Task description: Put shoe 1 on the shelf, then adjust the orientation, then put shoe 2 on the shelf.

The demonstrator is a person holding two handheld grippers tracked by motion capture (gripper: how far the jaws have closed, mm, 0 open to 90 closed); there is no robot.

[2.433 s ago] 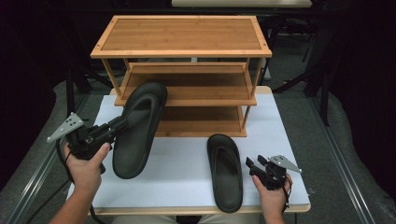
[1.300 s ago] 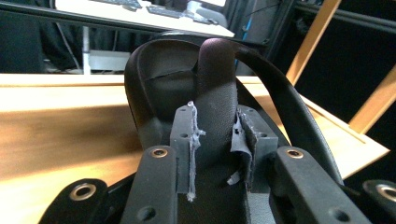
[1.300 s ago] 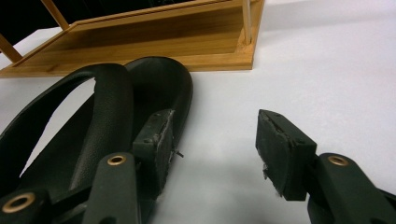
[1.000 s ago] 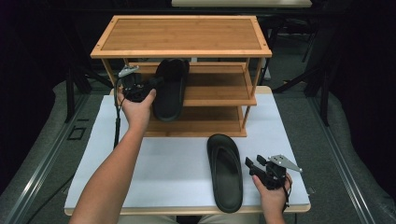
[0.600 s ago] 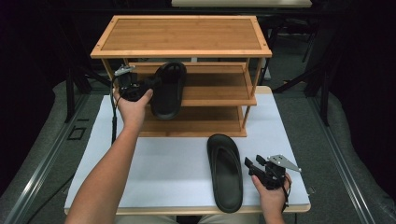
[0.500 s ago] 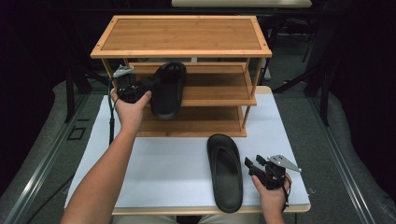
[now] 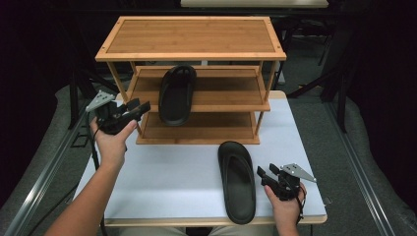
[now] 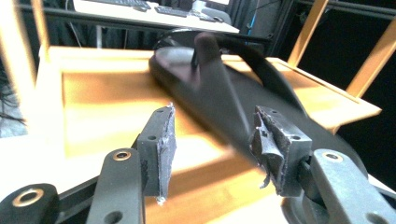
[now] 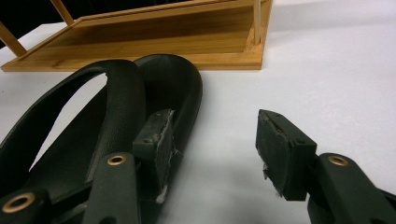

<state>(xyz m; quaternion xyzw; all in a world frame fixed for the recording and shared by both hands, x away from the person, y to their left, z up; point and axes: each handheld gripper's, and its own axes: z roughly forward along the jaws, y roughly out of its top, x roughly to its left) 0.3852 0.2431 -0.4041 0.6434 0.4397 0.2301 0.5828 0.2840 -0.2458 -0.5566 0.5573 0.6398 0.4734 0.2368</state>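
One black slipper (image 7: pixel 175 95) (image 8: pixel 233 98) lies on the middle shelf of the bamboo shoe rack (image 7: pixel 192 37), its heel hanging over the front edge. My left gripper (image 7: pixel 140 106) (image 8: pixel 212 149) is open and empty, just left of the rack and apart from that slipper. A second black slipper (image 7: pixel 237 180) (image 9: pixel 88 135) lies flat on the white table (image 7: pixel 167 177) in front of the rack. My right gripper (image 7: pixel 261 175) (image 9: pixel 215 149) is open beside that slipper's right edge, low over the table, holding nothing.
The rack's bottom shelf (image 7: pixel 196 129) (image 9: pixel 154 42) is bare. Dark floor and metal rails (image 7: pixel 44 167) surround the table. Desks with keyboards (image 8: pixel 182 10) stand far behind the rack.
My left gripper let go of the slipper on the middle shelf, opened and drew back to the left. The right gripper and the table slipper stayed put.
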